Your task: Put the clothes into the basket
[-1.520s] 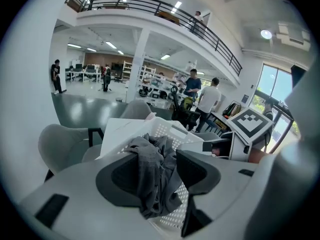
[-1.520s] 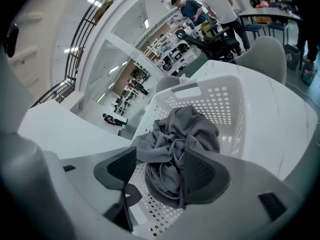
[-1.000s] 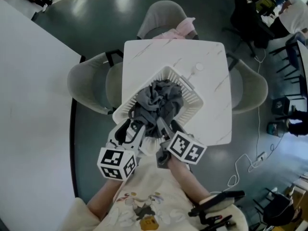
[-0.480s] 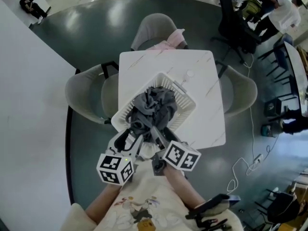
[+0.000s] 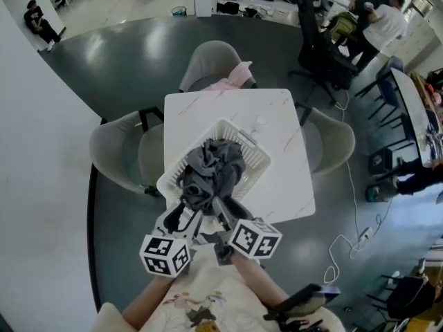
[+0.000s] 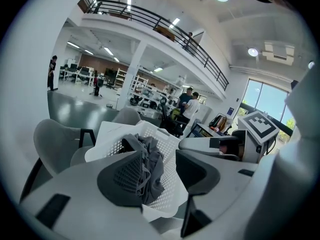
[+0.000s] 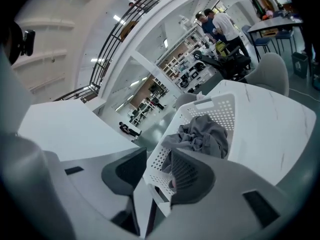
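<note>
The grey clothes (image 5: 211,171) lay heaped in the white basket (image 5: 257,149) on the table (image 5: 280,120). The left tongs (image 6: 167,176) gaped empty and the right tongs (image 7: 150,176) were closing on nothing beside its near corner, the job apparently finished.

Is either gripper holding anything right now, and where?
Nothing is held. The left gripper is open; the right gripper is closing, a corner of the basket between its jaws, not clamped.

A white marbled counter (image 5: 280,161) stands on a dark, glossy floor (image 5: 124,54), with three grey chairs (image 5: 114,151) drawn up round it. Beyond, a person (image 5: 383,25) in a white top stands among desks.
</note>
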`<state>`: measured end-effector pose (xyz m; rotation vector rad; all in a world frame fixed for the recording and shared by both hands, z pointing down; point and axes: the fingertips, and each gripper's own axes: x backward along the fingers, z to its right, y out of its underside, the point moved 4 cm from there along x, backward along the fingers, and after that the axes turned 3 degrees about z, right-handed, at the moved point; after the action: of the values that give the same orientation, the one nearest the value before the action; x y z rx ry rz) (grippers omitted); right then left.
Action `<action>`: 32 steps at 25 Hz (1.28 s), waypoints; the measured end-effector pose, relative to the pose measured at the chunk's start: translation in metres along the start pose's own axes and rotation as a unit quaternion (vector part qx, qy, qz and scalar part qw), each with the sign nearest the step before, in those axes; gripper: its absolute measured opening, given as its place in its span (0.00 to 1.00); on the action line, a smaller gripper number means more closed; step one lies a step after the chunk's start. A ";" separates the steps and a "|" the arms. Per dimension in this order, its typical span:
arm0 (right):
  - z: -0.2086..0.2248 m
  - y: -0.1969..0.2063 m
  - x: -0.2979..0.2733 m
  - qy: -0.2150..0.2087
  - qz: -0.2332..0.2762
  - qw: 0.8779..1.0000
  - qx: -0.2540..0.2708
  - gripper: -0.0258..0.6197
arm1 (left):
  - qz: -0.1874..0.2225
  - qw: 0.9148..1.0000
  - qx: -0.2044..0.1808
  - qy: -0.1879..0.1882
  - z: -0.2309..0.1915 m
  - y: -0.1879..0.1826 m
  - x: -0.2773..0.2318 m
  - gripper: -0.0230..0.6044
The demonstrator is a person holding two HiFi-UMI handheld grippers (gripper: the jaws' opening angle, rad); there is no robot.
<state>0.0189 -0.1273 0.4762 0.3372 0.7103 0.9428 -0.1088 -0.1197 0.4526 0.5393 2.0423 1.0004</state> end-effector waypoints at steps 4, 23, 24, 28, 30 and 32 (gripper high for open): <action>-0.006 0.006 0.014 0.022 0.013 0.999 0.027 0.19 | 0.007 1.000 0.002 0.007 0.002 0.006 0.013 0.33; -0.041 0.039 0.085 0.046 0.093 0.984 0.147 0.12 | 0.023 0.997 0.065 0.042 0.017 0.052 0.083 0.05; -0.039 0.040 0.084 0.047 0.092 0.983 0.150 0.12 | 0.025 0.997 0.067 0.036 0.017 0.053 0.084 0.05; -0.027 0.040 0.088 0.041 0.083 0.984 0.154 0.12 | 0.034 0.997 0.069 0.017 0.028 0.058 0.086 0.05; -0.022 0.036 0.096 0.034 0.081 0.984 0.154 0.12 | 0.038 0.997 0.067 0.010 0.039 0.059 0.085 0.05; -0.020 0.029 0.107 0.028 0.083 0.984 0.157 0.12 | 0.039 0.997 0.067 0.007 0.052 0.059 0.084 0.05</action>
<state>0.0283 -0.0227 0.4343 0.6571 0.8944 1.0003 -0.1160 -0.0059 0.4408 0.6890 2.1253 0.9186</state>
